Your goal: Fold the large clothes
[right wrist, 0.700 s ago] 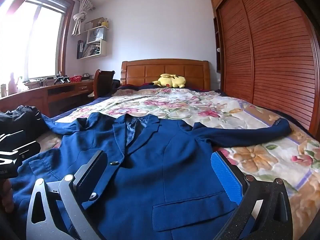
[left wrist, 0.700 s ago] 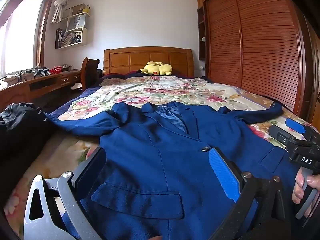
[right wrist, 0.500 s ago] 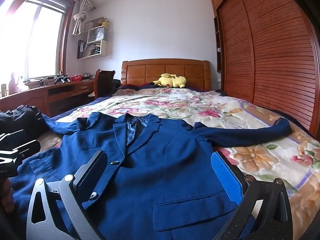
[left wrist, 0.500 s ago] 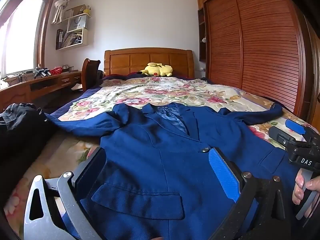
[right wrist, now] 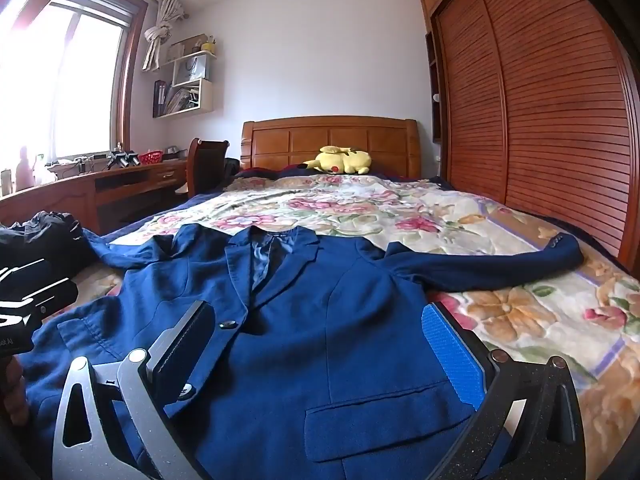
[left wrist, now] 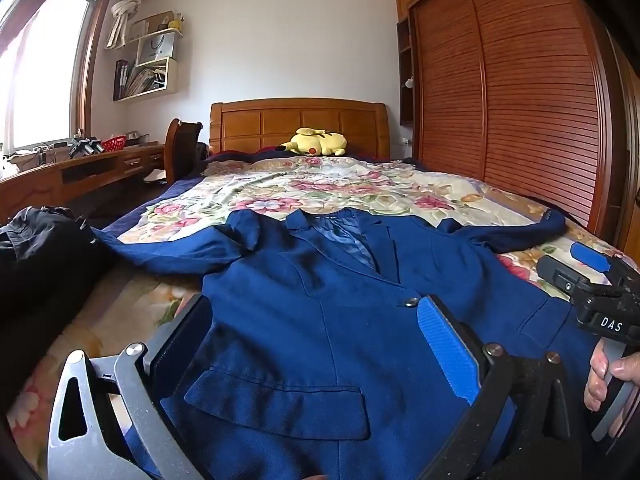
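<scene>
A navy blue blazer [left wrist: 328,320] lies face up and spread flat on the floral bedspread [left wrist: 320,192], collar toward the headboard, both sleeves stretched out sideways. It also shows in the right wrist view [right wrist: 320,320]. My left gripper [left wrist: 312,344] is open and empty, hovering over the blazer's lower left front by a flap pocket [left wrist: 280,404]. My right gripper [right wrist: 316,344] is open and empty over the lower right front; it also shows at the right edge of the left wrist view [left wrist: 592,280].
A dark garment heap [left wrist: 36,248] lies at the bed's left edge. A yellow plush toy [left wrist: 316,142] sits by the wooden headboard [left wrist: 300,120]. A slatted wardrobe [left wrist: 520,100] runs along the right, a desk [left wrist: 80,168] and chair along the left.
Both grippers stay open over the blazer; the left wrist view has tilted slightly upward. The blazer has not moved.
</scene>
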